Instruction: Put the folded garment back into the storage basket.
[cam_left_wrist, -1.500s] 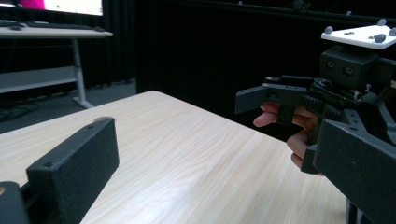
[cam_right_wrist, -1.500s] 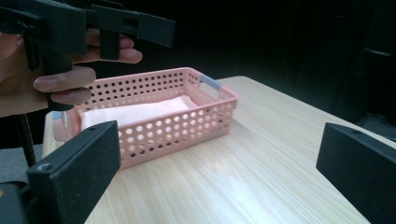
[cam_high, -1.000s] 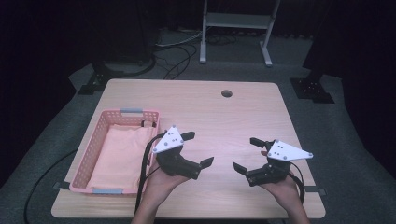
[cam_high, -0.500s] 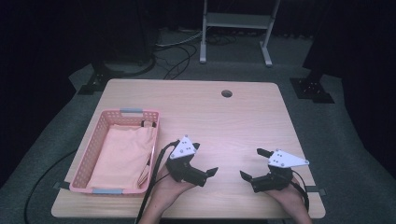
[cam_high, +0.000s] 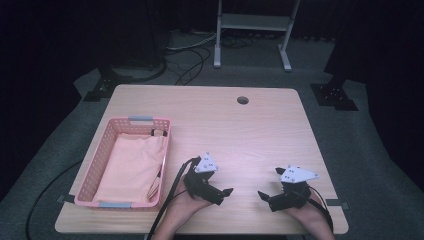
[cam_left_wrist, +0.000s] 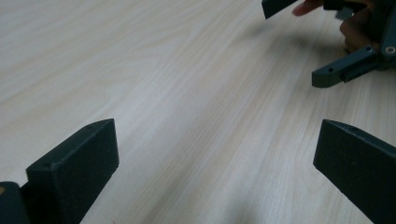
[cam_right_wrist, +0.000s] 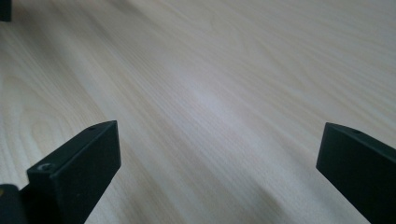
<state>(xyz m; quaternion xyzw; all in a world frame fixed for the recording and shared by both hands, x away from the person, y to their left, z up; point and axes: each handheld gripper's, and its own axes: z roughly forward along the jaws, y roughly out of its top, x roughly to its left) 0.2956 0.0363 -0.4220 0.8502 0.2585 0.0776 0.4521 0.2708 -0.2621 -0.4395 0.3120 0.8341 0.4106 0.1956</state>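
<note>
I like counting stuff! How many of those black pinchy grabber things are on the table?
2. The left gripper is near the front edge of the table, just right of the pink basket. The right gripper is farther right, facing it. Both are open and hold nothing.

Overhead light falls evenly on the pale table (cam_high: 240, 130), leaving the surrounding floor (cam_high: 60, 135) in deep gloom. In both gripper views the near black jaws are soft and blurred, casting faint shadows; a mild sheen crosses the wood grain.
</note>
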